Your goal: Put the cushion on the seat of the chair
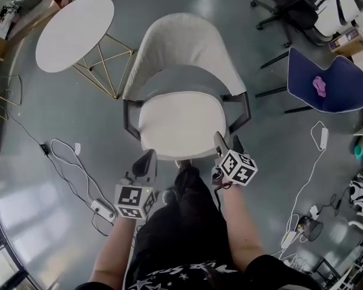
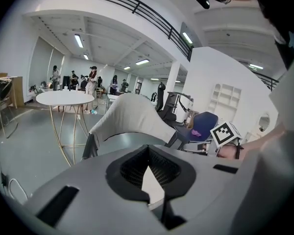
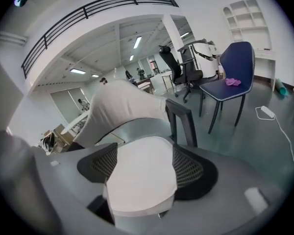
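The white cushion [image 1: 181, 125] is sitting flat on the seat [image 1: 181, 80] of the light grey chair [image 1: 181, 41]. It covers the front part, and a strip of darker grey seat shows behind it, in front of the curved backrest.

Your right claw [image 1: 228, 142] is at the cushion's front right corner, right by the dark armrest post. In the right gripper view its jaws are spread wide and the cushion [image 3: 142, 175] fills the gap between them, but the pads aren't pressing on it, so nothing is gripped.

Your left claw [image 1: 144, 161] is just off the front left corner of the cushion, beside your leg [image 1: 187, 210]. In the left gripper view its tips meet, leaving only a thin wedge behind them. A sliver of white cushion [image 2: 152, 185] shows through that wedge, but nothing is clamped. From the head view alone I can't tell if either claw is touching the fabric.

Further out, there's a round white table [image 1: 75, 32] on thin gold legs to the left of the chair. A blue chair [image 1: 336, 95] with a small pink thing [image 1: 319, 86] on its seat stands off to the right. White cables [image 1: 66, 156] snake over the grey floor [image 1: 60, 113] on both sides of you.
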The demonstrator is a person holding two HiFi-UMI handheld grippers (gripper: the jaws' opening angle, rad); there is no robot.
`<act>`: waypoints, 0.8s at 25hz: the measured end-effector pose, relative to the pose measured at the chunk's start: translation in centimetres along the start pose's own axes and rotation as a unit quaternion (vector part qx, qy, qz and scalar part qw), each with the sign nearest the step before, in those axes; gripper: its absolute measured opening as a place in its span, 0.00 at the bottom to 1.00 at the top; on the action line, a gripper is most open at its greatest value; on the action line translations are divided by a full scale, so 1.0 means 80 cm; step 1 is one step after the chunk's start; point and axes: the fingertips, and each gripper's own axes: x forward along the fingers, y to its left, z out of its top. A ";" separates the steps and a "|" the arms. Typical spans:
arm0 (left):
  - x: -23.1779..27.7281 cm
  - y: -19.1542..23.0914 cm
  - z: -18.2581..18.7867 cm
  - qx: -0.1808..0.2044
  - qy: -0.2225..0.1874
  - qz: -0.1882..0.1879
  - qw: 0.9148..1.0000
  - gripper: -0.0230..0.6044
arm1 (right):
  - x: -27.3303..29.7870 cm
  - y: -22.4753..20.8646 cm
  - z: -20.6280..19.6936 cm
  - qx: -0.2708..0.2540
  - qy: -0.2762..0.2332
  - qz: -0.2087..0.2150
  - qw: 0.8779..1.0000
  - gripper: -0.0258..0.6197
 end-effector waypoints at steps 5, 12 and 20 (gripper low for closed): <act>-0.050 -0.015 0.020 0.008 -0.035 -0.001 0.999 0.05 | -0.053 0.050 0.014 -0.013 -0.020 0.058 0.998 0.39; -0.120 -0.031 0.033 -0.006 -0.069 0.003 0.998 0.05 | -0.152 0.086 0.006 -0.080 -0.034 0.070 0.994 0.18; -0.148 -0.061 0.023 0.010 -0.070 -0.023 0.997 0.05 | -0.245 0.052 -0.011 -0.071 -0.047 0.037 0.996 0.04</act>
